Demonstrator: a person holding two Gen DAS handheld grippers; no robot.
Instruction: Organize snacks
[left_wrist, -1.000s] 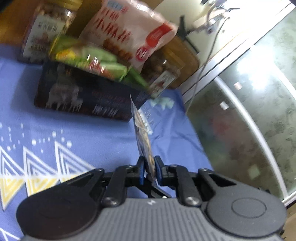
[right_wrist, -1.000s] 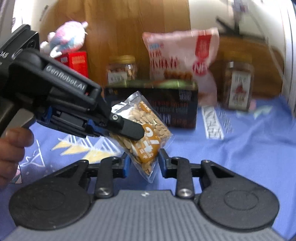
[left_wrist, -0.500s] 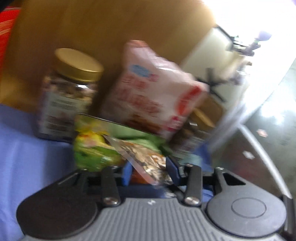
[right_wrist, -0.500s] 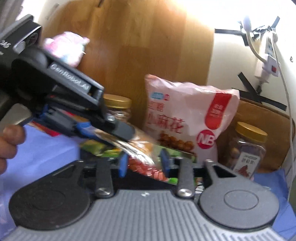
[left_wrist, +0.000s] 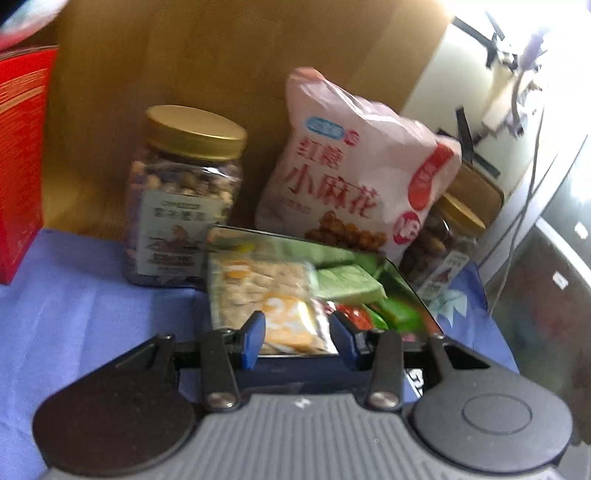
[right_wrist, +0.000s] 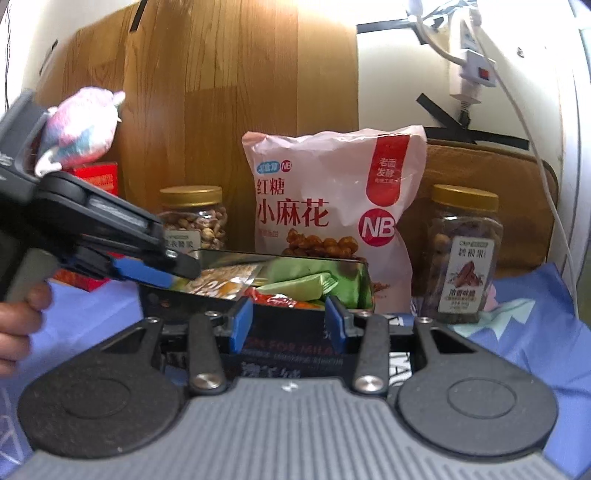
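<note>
A dark snack tin (right_wrist: 288, 354) stands open on the blue cloth, its rim also showing in the left wrist view (left_wrist: 410, 284). A clear packet of seeds with an orange label (left_wrist: 269, 299) lies inside it at the left, seen too in the right wrist view (right_wrist: 218, 282), beside green packets (right_wrist: 303, 282) and a red one. My left gripper (left_wrist: 297, 334) is open just above the packet, not touching it; it enters the right wrist view from the left (right_wrist: 159, 273). My right gripper (right_wrist: 288, 328) is open and empty in front of the tin.
A pink snack bag (right_wrist: 332, 206) stands behind the tin against a wooden board. A gold-lidded nut jar (right_wrist: 194, 218) is at its left and another jar (right_wrist: 463, 254) at its right. A red box (left_wrist: 18, 158) with a plush toy (right_wrist: 79, 129) is at far left.
The left gripper carried the seed packet up over the tin, opened, and the packet now lies in the tin. The right gripper stayed open and moved closer to the tin.
</note>
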